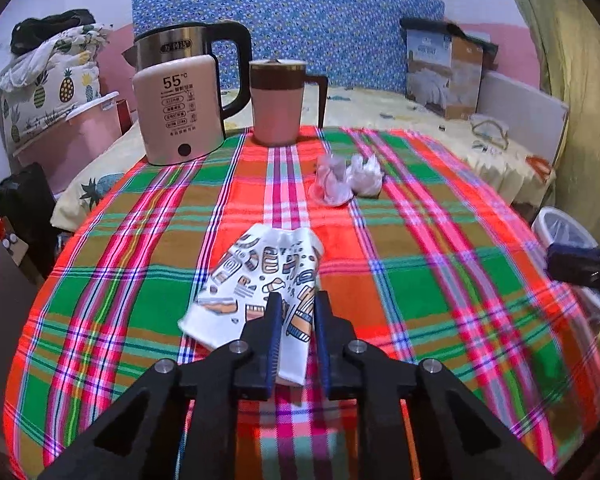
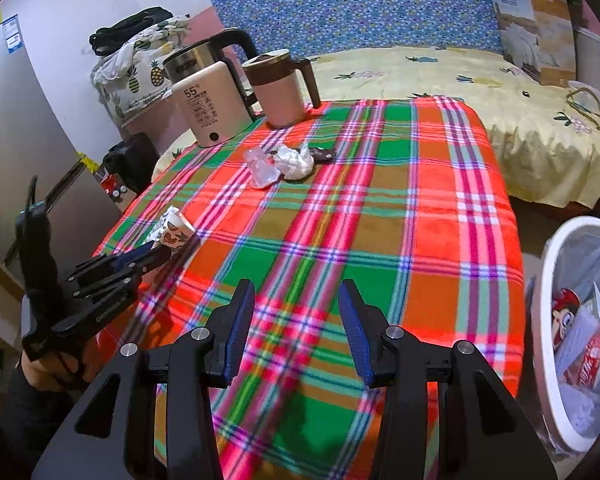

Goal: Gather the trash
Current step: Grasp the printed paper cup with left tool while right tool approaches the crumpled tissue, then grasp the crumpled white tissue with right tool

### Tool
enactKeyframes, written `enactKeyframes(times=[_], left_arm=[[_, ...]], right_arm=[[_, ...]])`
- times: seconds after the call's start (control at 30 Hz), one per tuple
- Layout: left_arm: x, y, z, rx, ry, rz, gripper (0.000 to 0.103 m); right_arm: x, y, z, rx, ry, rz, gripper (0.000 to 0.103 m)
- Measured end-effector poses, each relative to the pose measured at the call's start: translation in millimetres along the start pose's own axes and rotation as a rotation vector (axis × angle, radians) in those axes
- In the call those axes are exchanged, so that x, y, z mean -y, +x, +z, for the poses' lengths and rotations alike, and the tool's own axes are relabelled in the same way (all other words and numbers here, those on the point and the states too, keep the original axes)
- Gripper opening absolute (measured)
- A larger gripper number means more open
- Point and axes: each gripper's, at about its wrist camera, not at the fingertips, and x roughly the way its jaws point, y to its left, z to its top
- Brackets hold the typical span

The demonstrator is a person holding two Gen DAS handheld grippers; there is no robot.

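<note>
The left hand-held gripper (image 1: 298, 300) is low over the near part of the bench (image 1: 440, 280), and its two fingers stand on both sides of the near edge of a printed paper wrapper (image 1: 260, 280). The jaws are narrow, but whether they already press the paper I cannot tell; a small gap seems to remain on the right side. I judge this position is chosen because the wrapper lies flat on the checked cloth, so it is easiest to catch it by the raised edge.

The right hand-held gripper (image 2: 296, 296) is spread wide and holds nothing. It hangs over the near right part of the bench, probably waiting.

Farther on the bench lie a crumpled clear plastic piece (image 2: 262, 168) and a crumpled white tissue (image 2: 296, 162), touching each other, with a small dark wrapper (image 2: 322, 155) just beside them. A kettle (image 1: 180, 96) and a mug (image 1: 278, 100) stand at the far edge.

The bin (image 2: 556, 320) stands on the floor right of the bench, with trash already inside, so each piece must travel to the right.
</note>
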Motion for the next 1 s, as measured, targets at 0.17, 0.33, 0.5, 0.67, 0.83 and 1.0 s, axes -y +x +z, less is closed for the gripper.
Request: enactKeyframes(times=[0.17, 0.33, 0.5, 0.67, 0.83, 1.0], left_arm=[[-7.3, -5.1, 7.5, 0.027, -0.077, -0.057, 0.013], [-11.5, -6.0, 14.0, 0.047, -0.122, -0.096, 0.013], [-19.0, -2.4, 17.6, 0.057, -0.160, -0.123, 0.013], [-24.2, 3.3, 19.8, 0.062, -0.177, -0.139, 0.013], [-29.4, 8.8, 19.7, 0.062, -0.191, -0.151, 0.013], [-31.5, 12.8, 17.3, 0.058, -0.198, -0.161, 0.013]], right_arm=[[-7.7, 17.6, 15.7, -0.008, -0.021, 0.010, 0.046], [-10.6, 38.5, 32.5, -0.018, -0.034, 0.006, 0.046], [-6.9, 62.1, 53.0, -0.027, -0.036, -0.011, 0.046], [-2.7, 90.7, 72.0, -0.041, -0.041, -0.027, 0.046], [-2.5, 112.5, 82.8, -0.054, -0.051, -0.022, 0.046], [-0.7, 126.0, 91.5, -0.059, -0.049, -0.019, 0.046]])
